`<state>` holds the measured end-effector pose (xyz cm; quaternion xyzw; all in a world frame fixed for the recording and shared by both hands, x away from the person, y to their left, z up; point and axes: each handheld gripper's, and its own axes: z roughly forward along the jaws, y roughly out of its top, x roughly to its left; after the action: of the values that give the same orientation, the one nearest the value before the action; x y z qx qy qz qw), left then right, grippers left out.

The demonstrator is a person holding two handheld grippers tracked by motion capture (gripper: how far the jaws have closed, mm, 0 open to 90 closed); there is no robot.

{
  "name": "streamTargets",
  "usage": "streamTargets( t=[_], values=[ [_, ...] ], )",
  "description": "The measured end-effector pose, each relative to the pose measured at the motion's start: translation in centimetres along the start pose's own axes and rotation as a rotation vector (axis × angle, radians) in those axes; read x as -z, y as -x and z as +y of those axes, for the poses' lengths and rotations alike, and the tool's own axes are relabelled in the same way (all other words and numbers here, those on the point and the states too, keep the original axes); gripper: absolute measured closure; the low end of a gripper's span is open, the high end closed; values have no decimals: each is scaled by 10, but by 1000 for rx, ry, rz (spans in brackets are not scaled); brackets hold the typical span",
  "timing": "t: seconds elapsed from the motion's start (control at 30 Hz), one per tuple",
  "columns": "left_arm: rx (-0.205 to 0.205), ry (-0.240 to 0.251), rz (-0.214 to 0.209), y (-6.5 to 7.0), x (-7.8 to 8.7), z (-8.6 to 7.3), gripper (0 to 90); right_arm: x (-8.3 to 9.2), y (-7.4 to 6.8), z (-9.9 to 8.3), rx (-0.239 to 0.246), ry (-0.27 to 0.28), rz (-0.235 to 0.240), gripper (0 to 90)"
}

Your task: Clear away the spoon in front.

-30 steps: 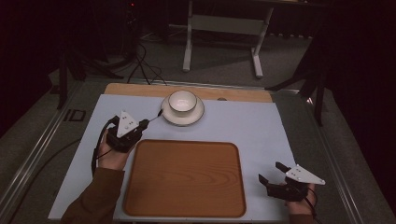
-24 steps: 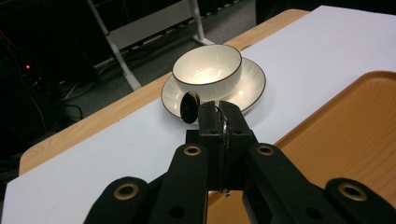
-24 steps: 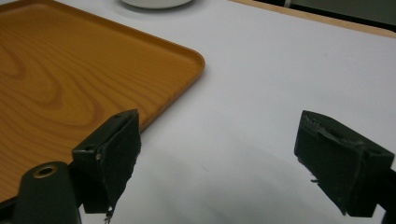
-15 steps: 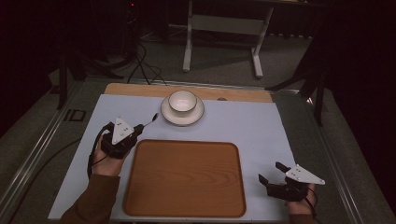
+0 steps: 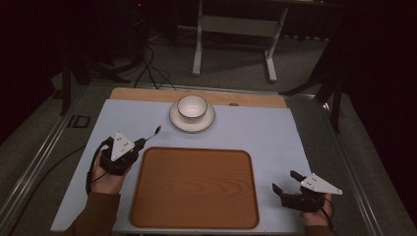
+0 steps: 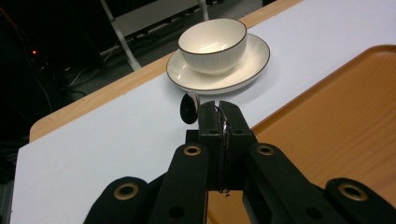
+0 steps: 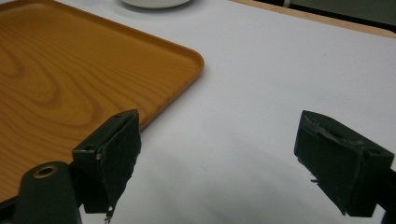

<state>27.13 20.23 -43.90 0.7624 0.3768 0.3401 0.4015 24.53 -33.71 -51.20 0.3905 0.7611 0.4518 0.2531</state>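
Observation:
A white bowl (image 5: 192, 106) (image 6: 212, 44) stands on a white saucer (image 5: 173, 119) (image 6: 254, 63) at the far middle of the pale mat. My left gripper (image 5: 139, 143) (image 6: 220, 114) hovers left of the wooden tray (image 5: 194, 189) (image 6: 327, 126), shut on the handle of a small metal spoon (image 5: 153, 132) (image 6: 189, 107). The spoon's bowl points toward the saucer, short of it. My right gripper (image 5: 288, 182) (image 7: 219, 149) rests open on the mat right of the tray's near corner (image 7: 93, 70), nothing between its jaws.
The mat (image 5: 260, 132) covers a wooden tabletop whose far edge (image 5: 255, 100) shows behind the saucer. A white stand (image 5: 233, 29) and cables (image 5: 147, 64) sit on the dark floor beyond the table.
My left gripper has drawn back toward the person and to the left, carrying the spoon away from the saucer. The right gripper has stayed put.

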Motion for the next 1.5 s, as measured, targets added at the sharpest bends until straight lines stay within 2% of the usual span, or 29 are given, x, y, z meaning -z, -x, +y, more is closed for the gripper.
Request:
streamTargets(
  t=[0.87, 1.27, 1.37, 1.5],
  values=[
    [6, -16, -21, 10, 27, -22, 887, -1, 0, 0, 3, -2, 1, 146],
    [-8, -78, -39, 17, 30, -39, 885, -1, 0, 0, -2, -4, 0, 146],
    [1, -82, -41, 19, 29, -43, 882, -1, 0, 0, 0, -5, 1, 146],
    [-8, -85, -44, 24, 31, -44, 874, -1, 0, 0, -1, -5, 0, 146]
  ],
)
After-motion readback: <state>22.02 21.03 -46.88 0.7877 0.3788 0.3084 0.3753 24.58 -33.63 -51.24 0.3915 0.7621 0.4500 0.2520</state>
